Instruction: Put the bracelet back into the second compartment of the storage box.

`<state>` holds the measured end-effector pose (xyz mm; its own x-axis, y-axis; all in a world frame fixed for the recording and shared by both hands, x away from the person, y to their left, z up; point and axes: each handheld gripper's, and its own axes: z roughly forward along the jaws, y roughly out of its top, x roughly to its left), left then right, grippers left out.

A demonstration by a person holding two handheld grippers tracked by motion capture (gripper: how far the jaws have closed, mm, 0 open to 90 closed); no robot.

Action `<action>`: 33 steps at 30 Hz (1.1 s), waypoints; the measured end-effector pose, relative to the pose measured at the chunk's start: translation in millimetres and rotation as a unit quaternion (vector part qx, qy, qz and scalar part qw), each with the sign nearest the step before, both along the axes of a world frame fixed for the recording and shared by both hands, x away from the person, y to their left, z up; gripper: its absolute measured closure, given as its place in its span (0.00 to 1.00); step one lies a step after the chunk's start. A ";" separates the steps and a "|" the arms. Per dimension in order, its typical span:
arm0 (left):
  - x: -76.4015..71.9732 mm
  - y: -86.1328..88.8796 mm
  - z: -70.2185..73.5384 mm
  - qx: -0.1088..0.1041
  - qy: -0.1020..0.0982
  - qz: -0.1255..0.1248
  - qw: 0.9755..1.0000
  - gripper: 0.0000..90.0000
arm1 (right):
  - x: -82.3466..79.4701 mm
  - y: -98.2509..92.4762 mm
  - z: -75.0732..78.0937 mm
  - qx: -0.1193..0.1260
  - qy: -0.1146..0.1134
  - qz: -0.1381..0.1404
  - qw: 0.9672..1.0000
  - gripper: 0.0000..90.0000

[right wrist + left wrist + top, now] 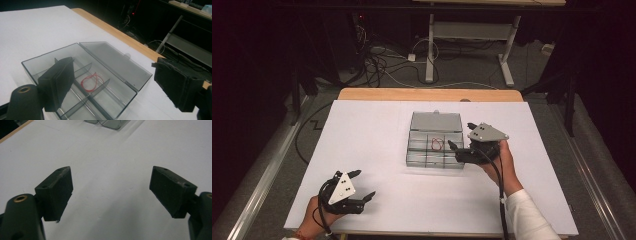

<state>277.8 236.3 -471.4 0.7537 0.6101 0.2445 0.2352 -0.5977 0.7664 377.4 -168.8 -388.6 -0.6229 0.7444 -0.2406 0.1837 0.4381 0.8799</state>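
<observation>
High view: right claw (459,136) agape beside open box (435,140) with red band (437,144).

Looked over all three feeds and honestly there's nothing I can read anywhere, no labels, brand names, numbers or signs. The clear compartment box (435,142) is unmarked, and the white sheet on the desk (377,150) is blank too.
</observation>
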 end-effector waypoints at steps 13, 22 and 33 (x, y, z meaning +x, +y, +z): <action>0.4 -0.6 -0.6 0.003 0.002 -0.001 1.000 0.20 | -17.2 -12.8 -0.9 0.010 -0.009 0.006 1.000 0.19; 0.1 -0.9 -0.8 0.004 0.001 -0.001 1.000 0.20 | -29.6 -23.3 -5.1 0.000 -0.012 0.012 1.000 0.19; -0.3 -1.5 -0.7 0.006 0.001 -0.002 1.000 0.20 | -49.0 -37.9 -0.7 -0.006 -0.023 0.021 0.999 0.19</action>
